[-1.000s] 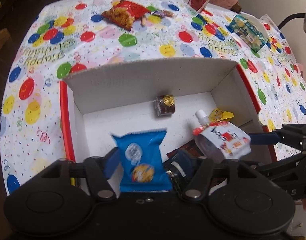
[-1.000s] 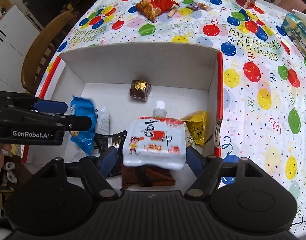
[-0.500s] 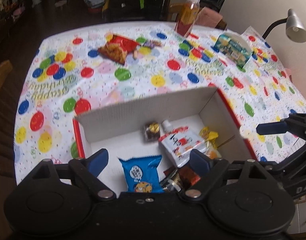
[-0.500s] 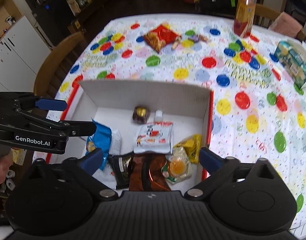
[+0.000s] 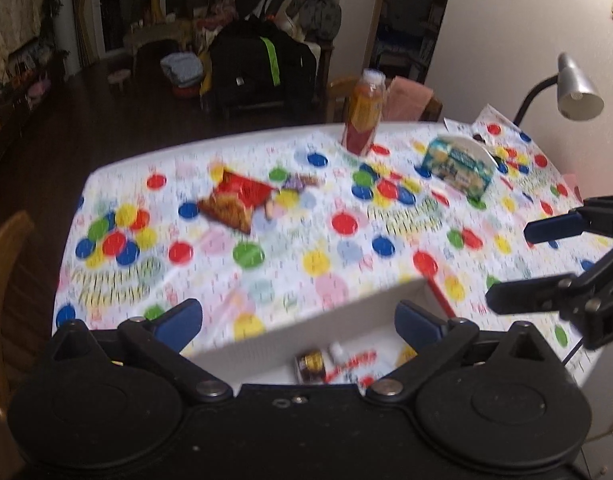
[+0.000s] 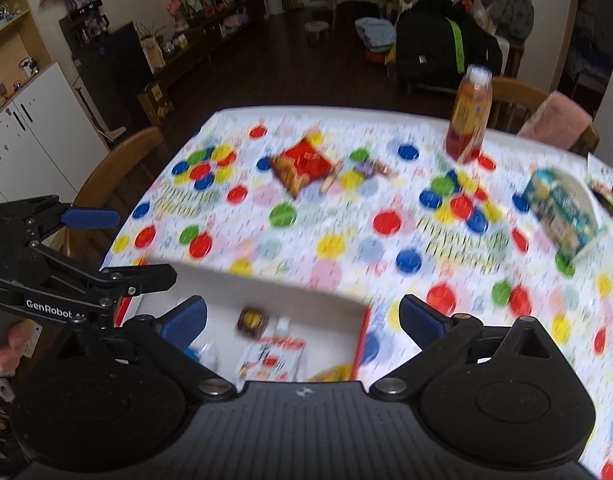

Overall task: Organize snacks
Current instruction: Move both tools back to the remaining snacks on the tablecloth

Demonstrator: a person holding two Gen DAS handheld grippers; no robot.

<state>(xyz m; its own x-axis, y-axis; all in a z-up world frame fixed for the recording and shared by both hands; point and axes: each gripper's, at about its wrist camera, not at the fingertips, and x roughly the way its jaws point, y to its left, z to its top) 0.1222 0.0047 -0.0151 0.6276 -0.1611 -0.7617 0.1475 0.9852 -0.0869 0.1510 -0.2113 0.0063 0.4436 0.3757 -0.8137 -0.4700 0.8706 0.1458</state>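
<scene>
White cardboard box [image 6: 266, 286] on balloon tablecloth [image 6: 346, 216] holds brown-gold wrapped sweet [image 6: 251, 322], white spouted pouch [image 6: 272, 354], and yellow packet [image 6: 334, 372], while left gripper [image 5: 298, 318] and right gripper [image 6: 302, 316] hover above, both spread wide and empty.

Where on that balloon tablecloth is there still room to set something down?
Bare cloth lies between the red snack bag and the box, and between box and blue carton. Inside the box is crowded; both grippers hover open.
</scene>
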